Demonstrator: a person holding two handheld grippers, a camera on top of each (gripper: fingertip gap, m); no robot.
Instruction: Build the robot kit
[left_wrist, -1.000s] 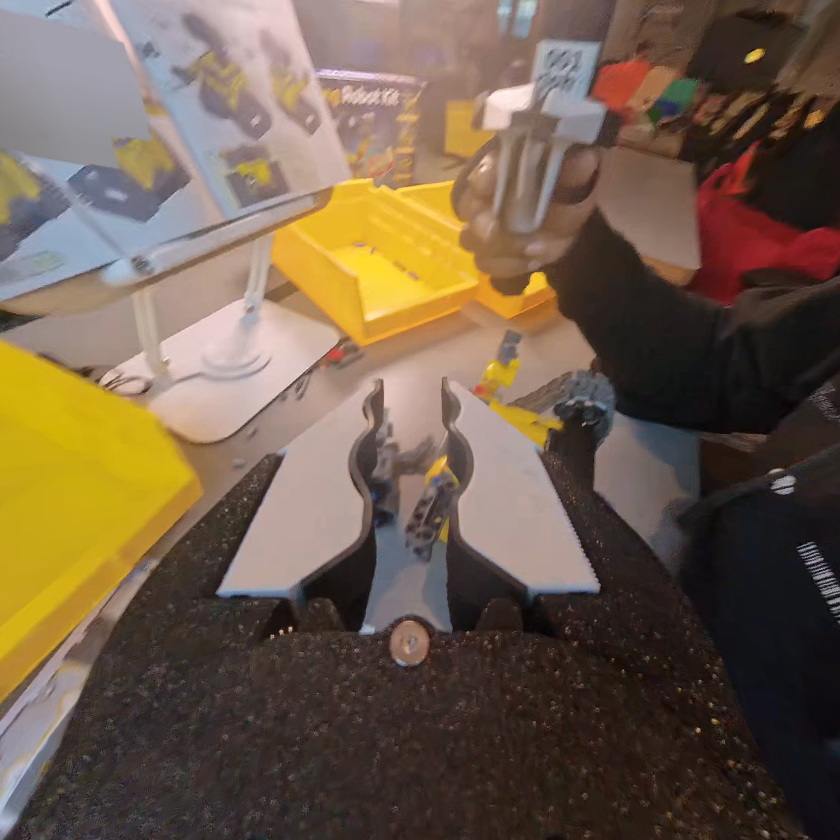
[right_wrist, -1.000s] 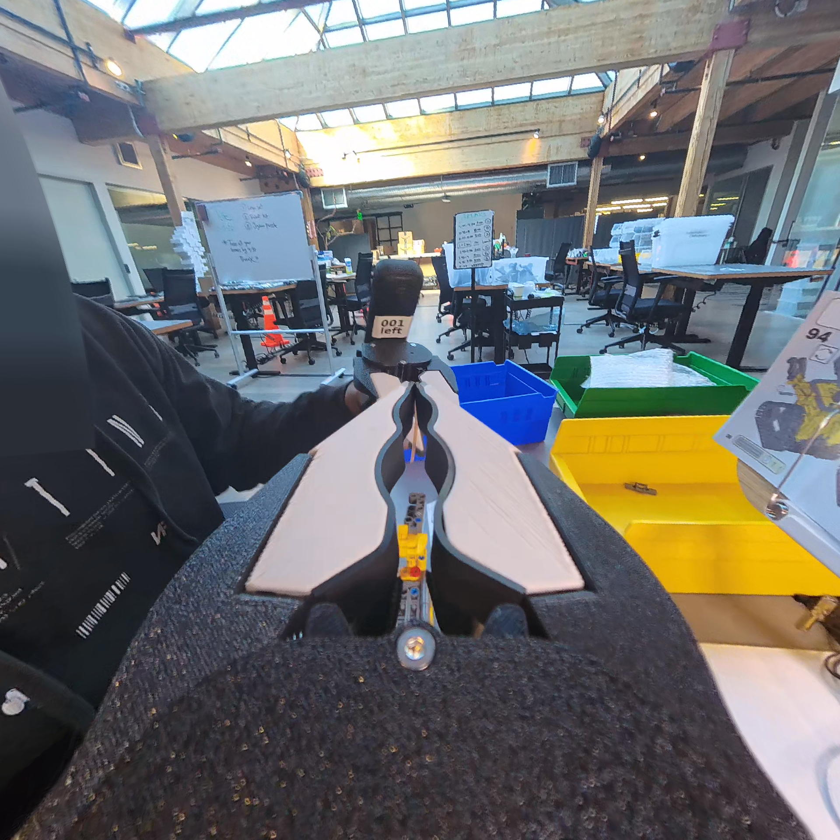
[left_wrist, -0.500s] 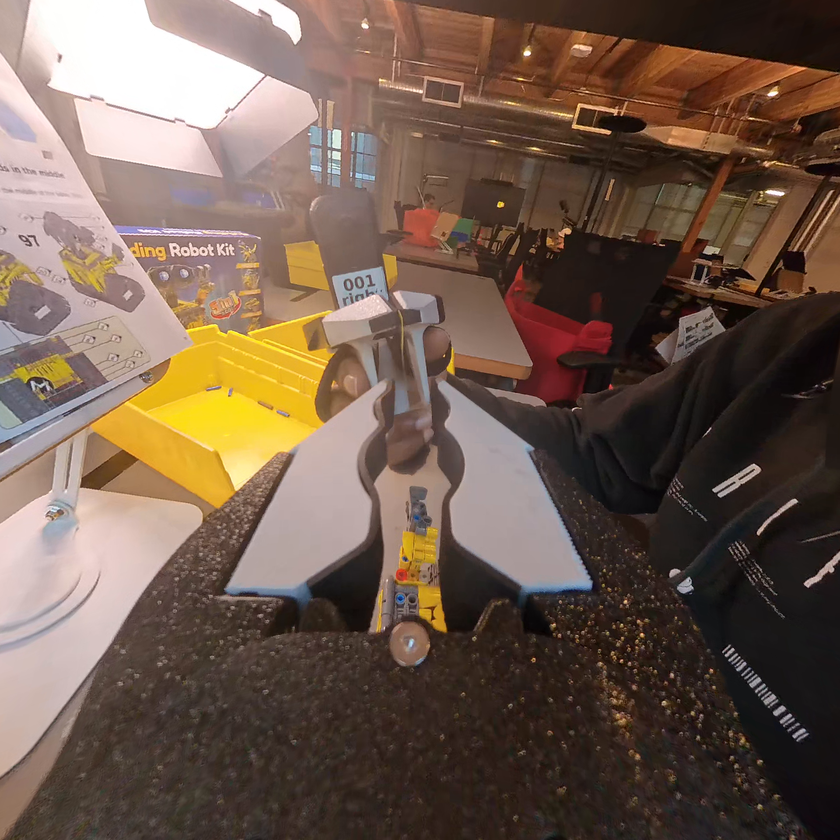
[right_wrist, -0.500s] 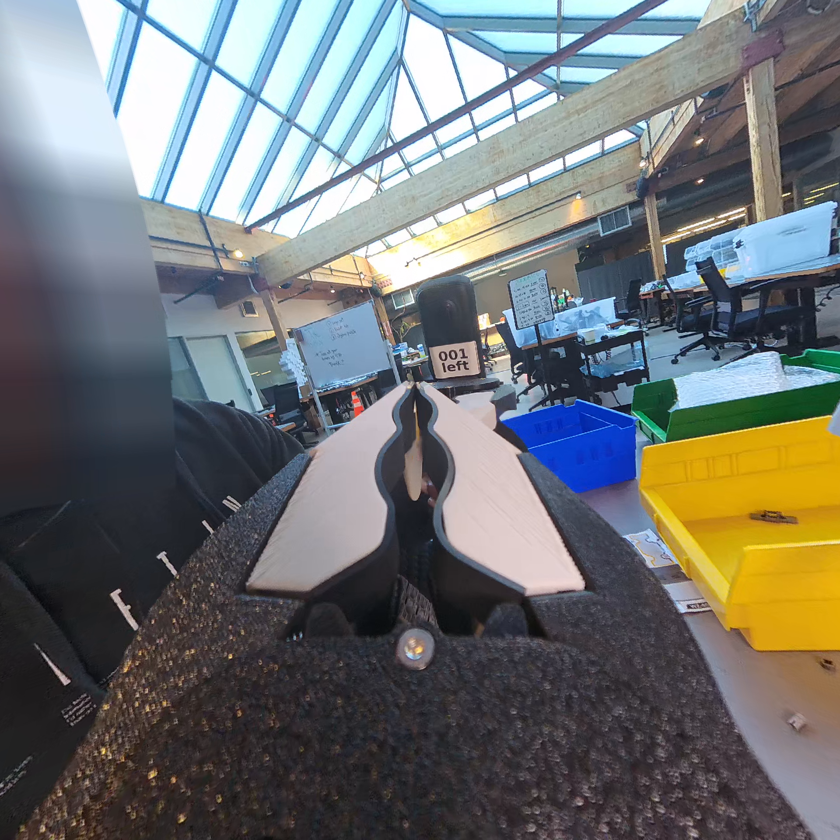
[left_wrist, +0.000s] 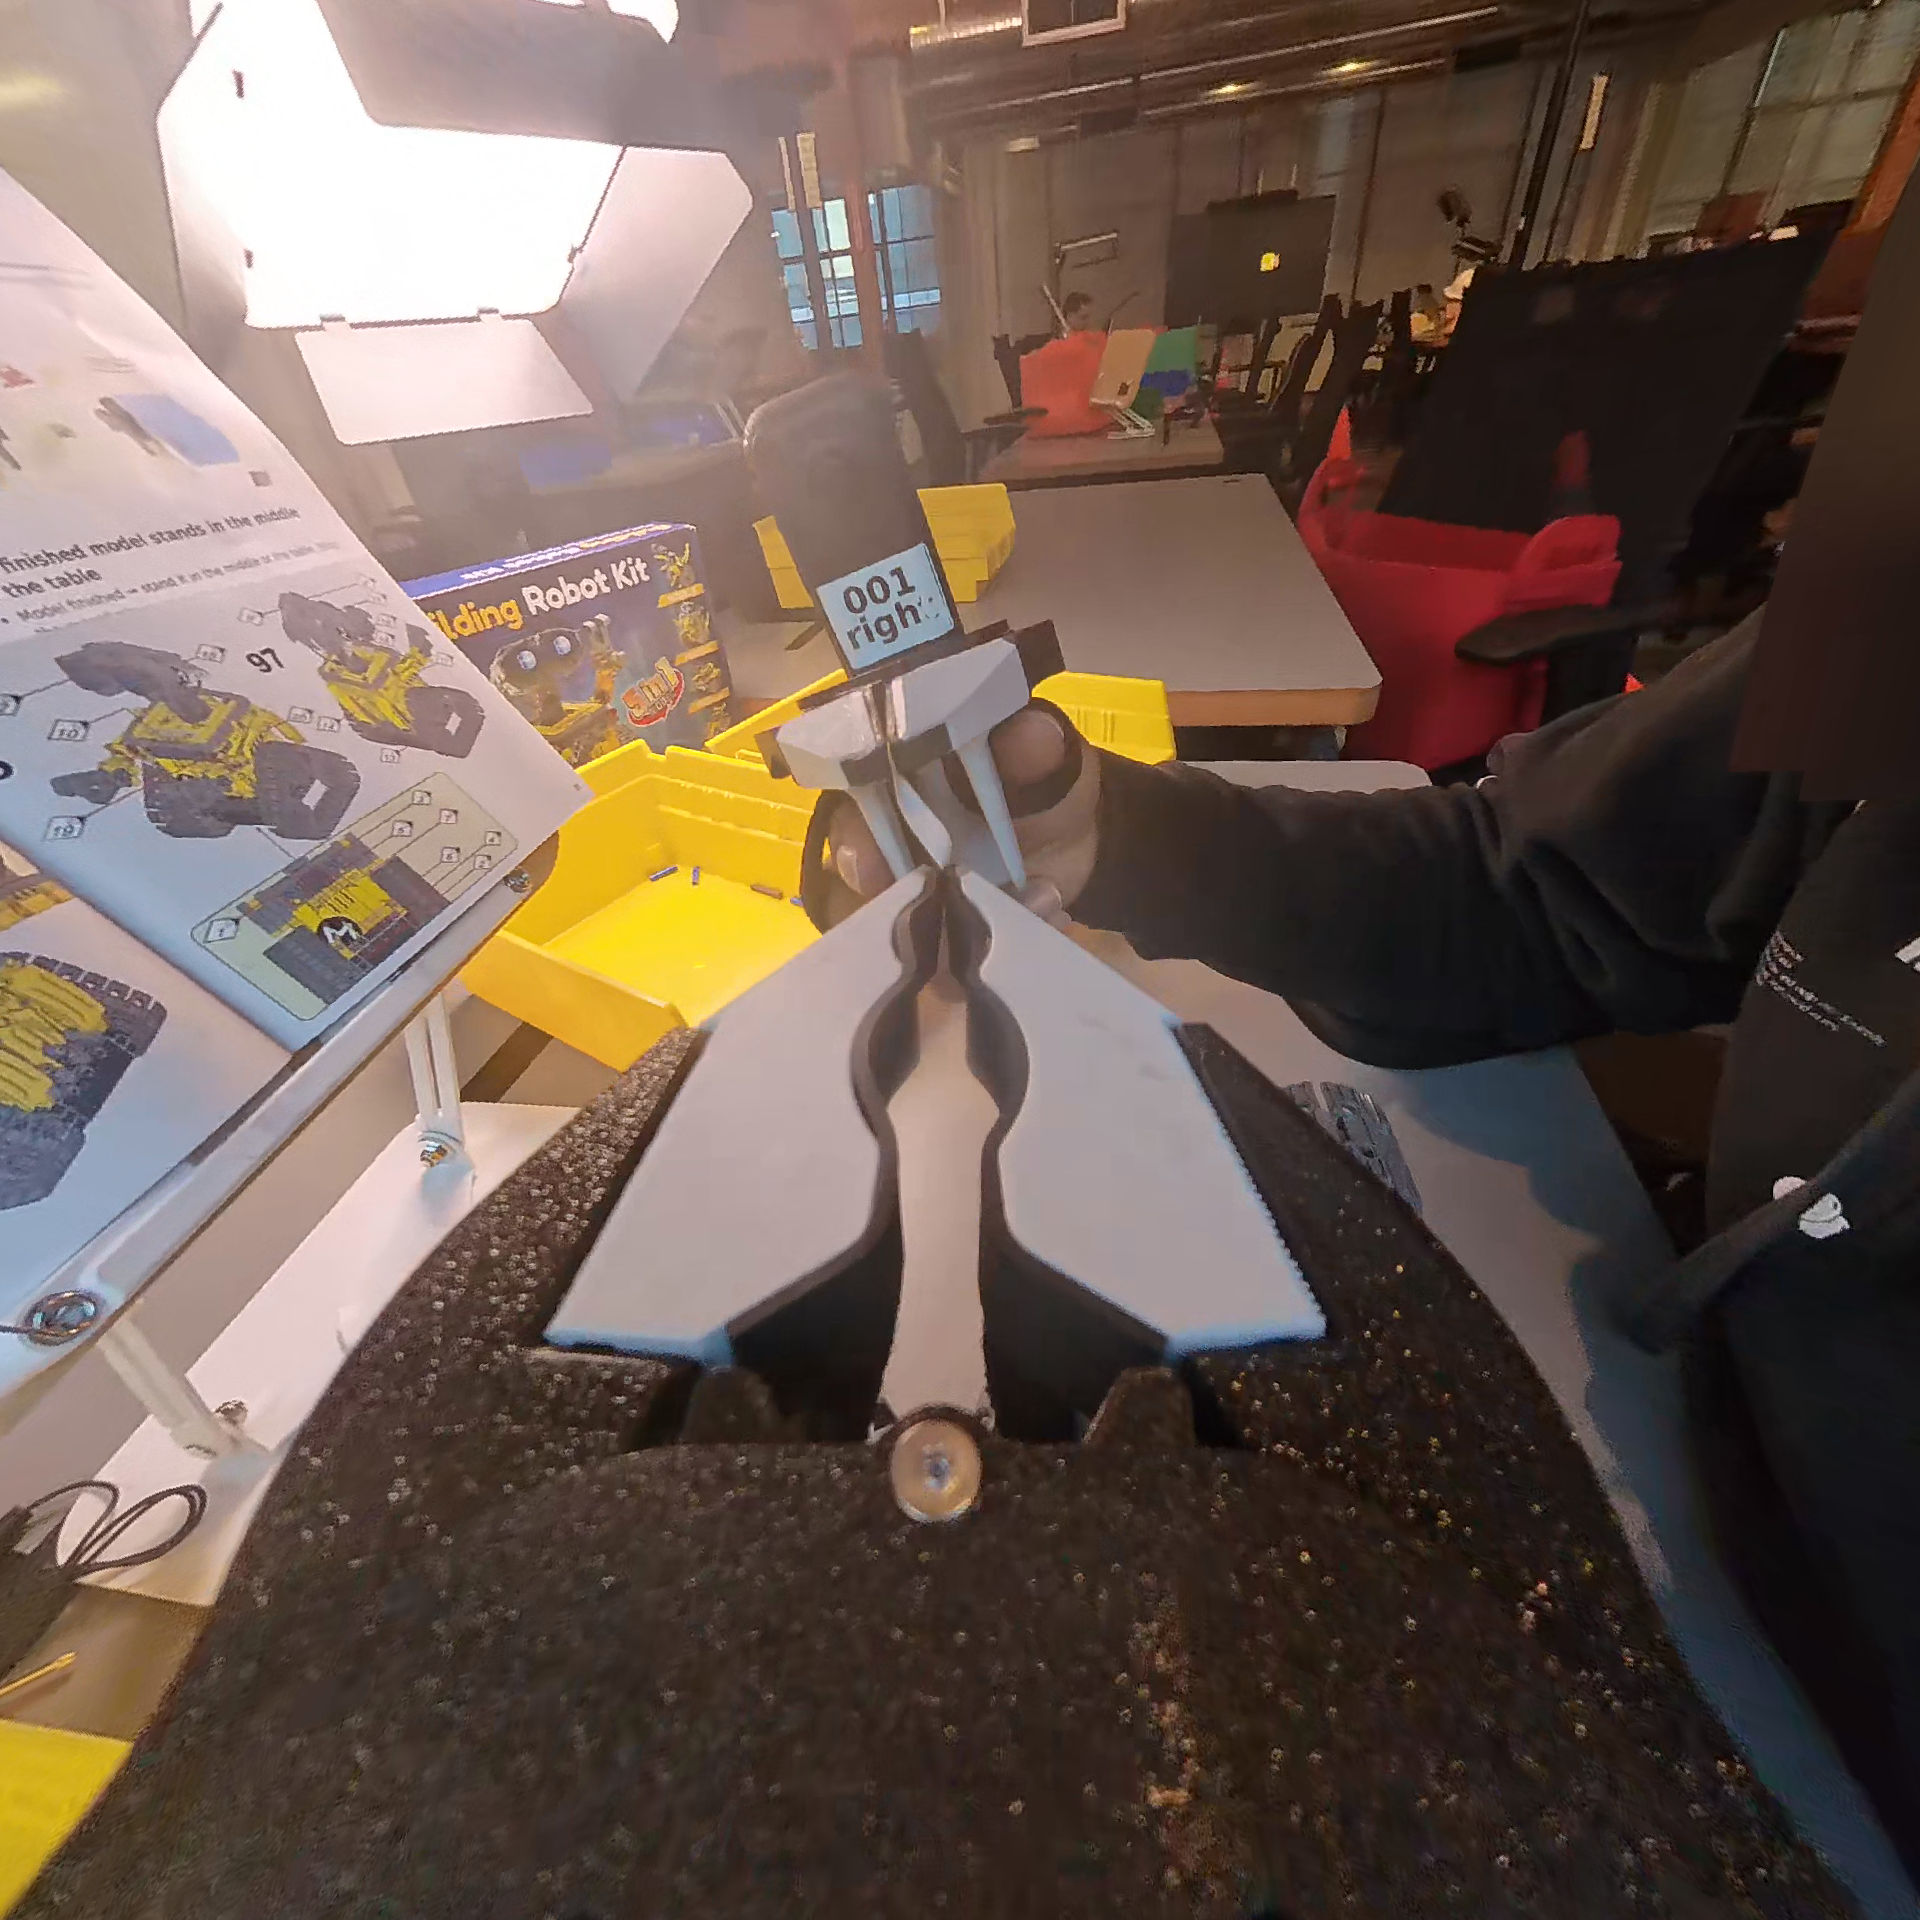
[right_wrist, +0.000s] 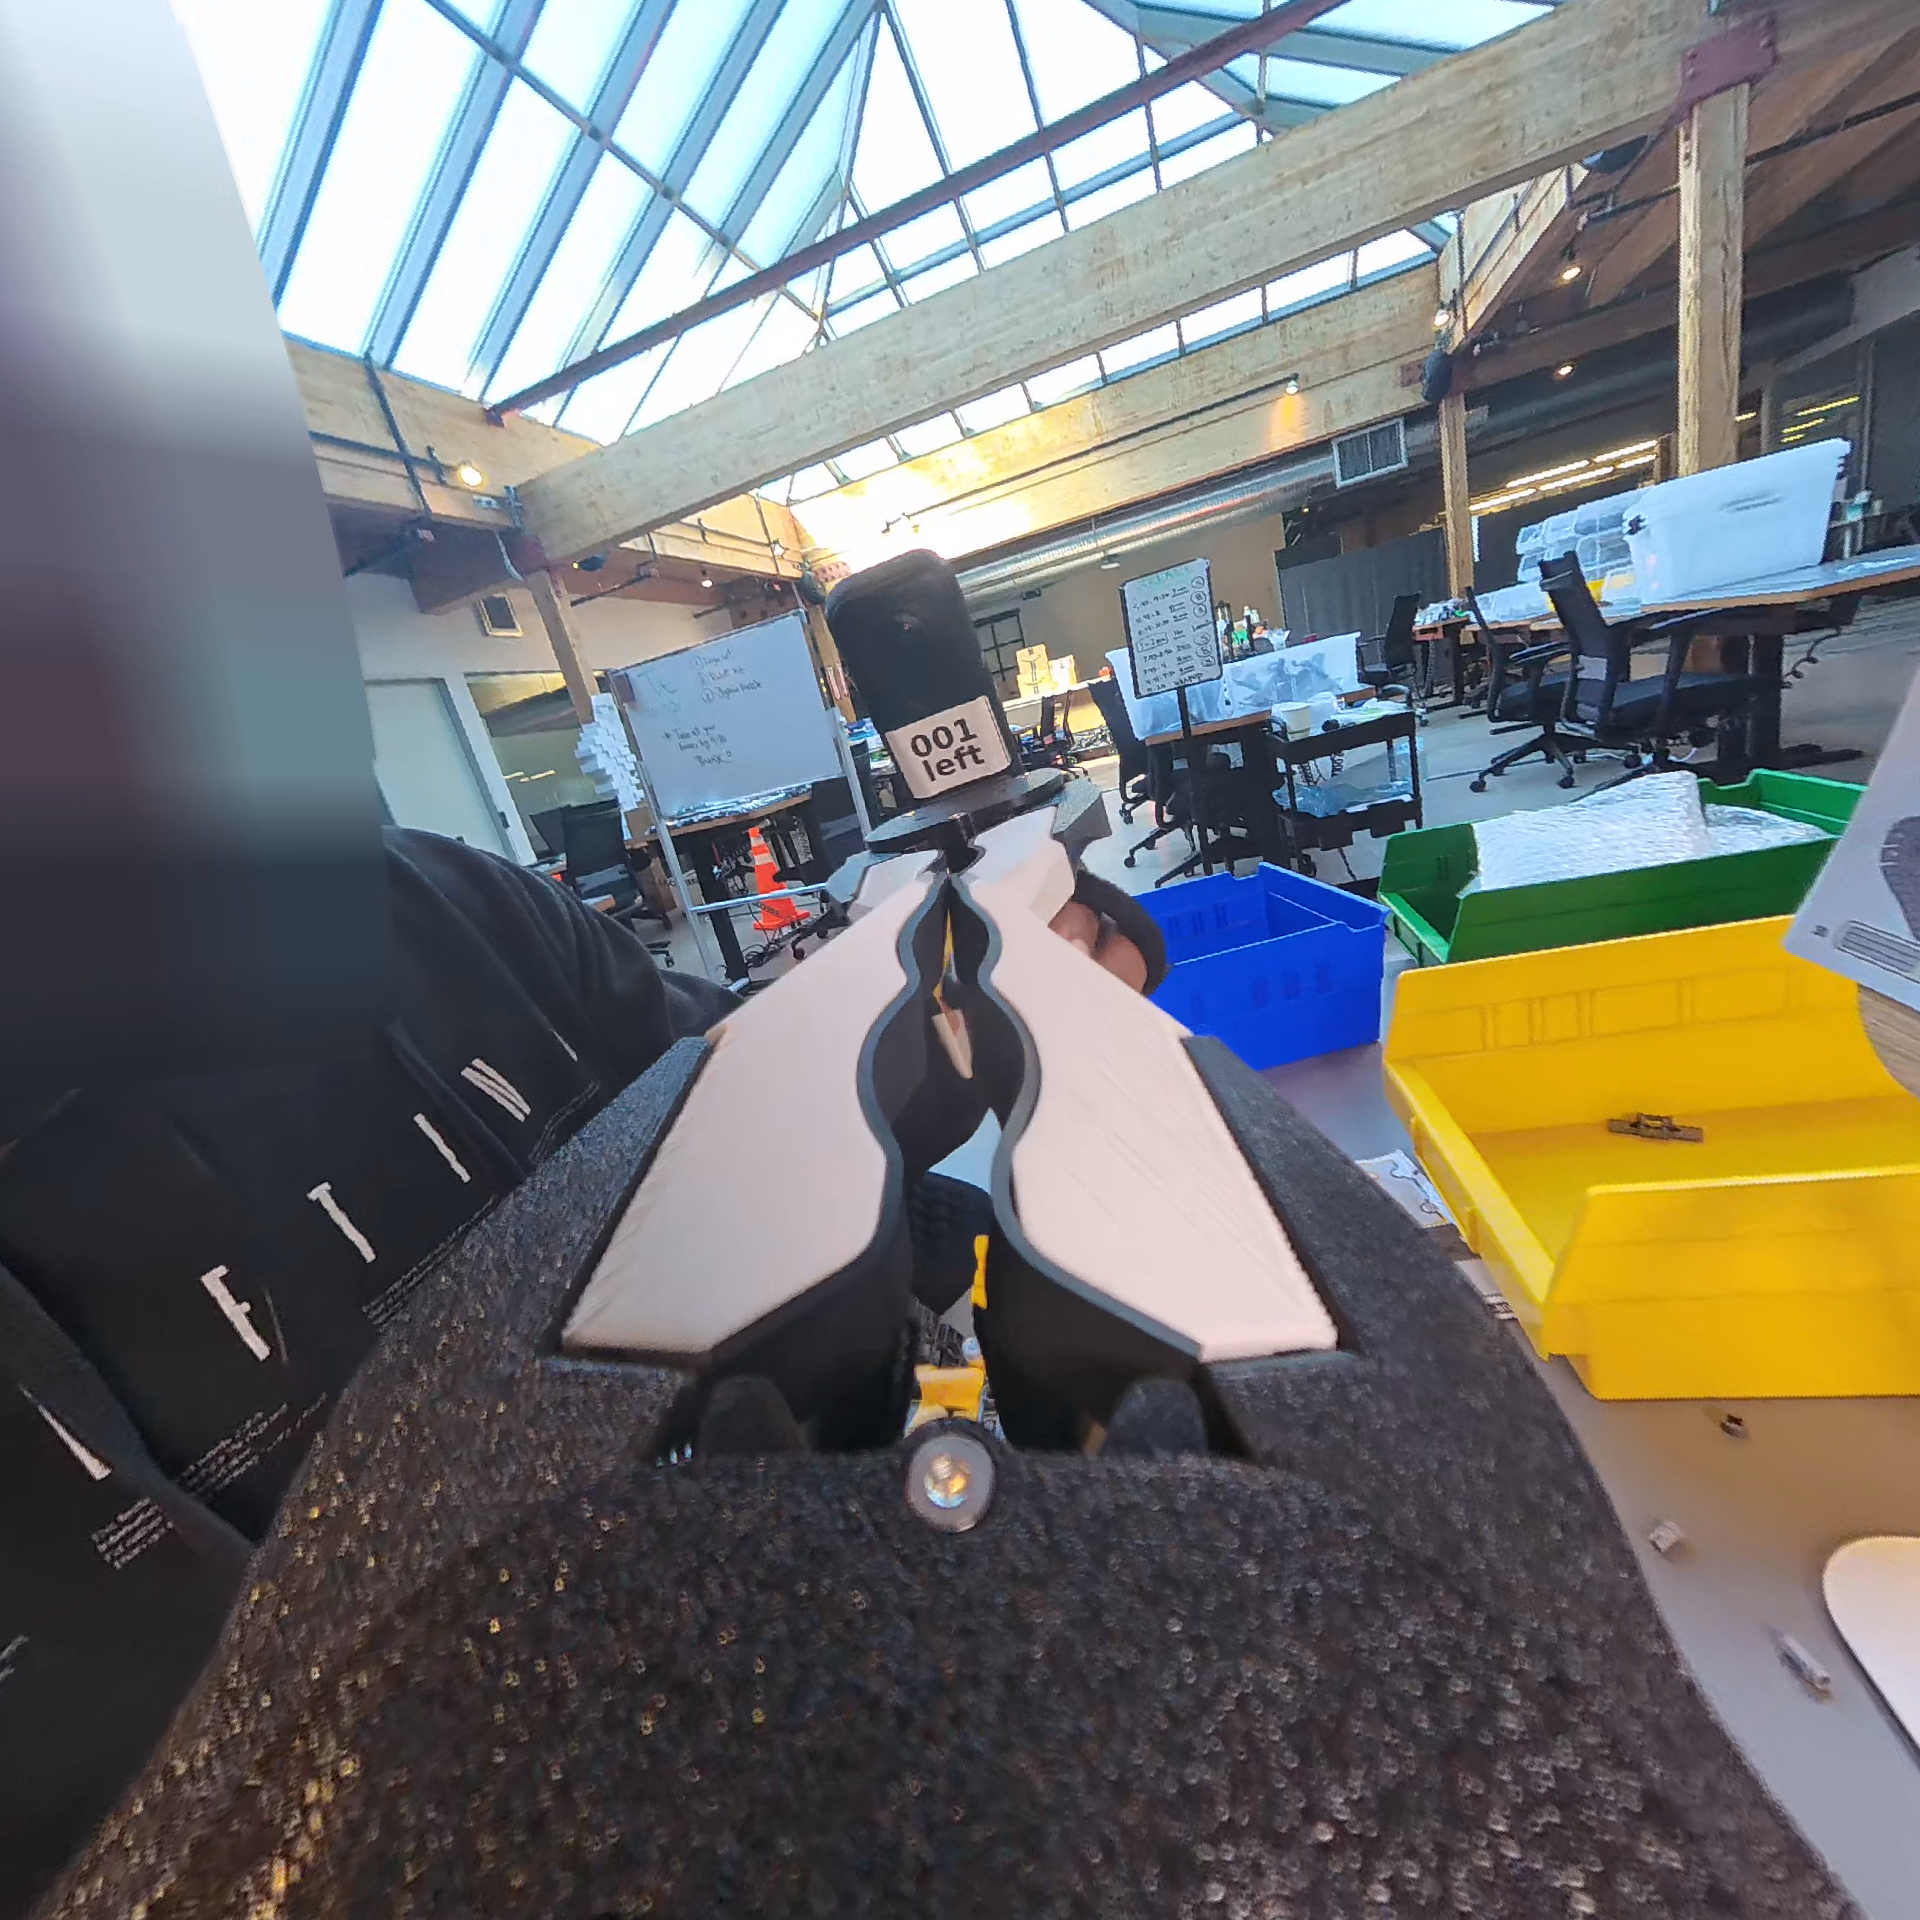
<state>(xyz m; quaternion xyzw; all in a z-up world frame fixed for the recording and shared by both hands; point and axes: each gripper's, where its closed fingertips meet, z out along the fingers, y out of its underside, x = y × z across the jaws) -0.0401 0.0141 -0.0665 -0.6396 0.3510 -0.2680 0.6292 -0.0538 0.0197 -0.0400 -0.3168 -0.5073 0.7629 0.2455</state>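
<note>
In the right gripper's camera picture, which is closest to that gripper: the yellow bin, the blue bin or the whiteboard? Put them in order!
From the right gripper:
1. Yellow bin, beside it on the right.
2. Blue bin, farther back, right of the tips.
3. Whiteboard, far across the room, left.

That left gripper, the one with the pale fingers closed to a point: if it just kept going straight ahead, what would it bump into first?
Most likely the right gripper and the hand holding it. The left gripper points straight at them, its tips seeming almost to touch, though depth is hard to judge. The yellow bin lies off to one side.
</note>
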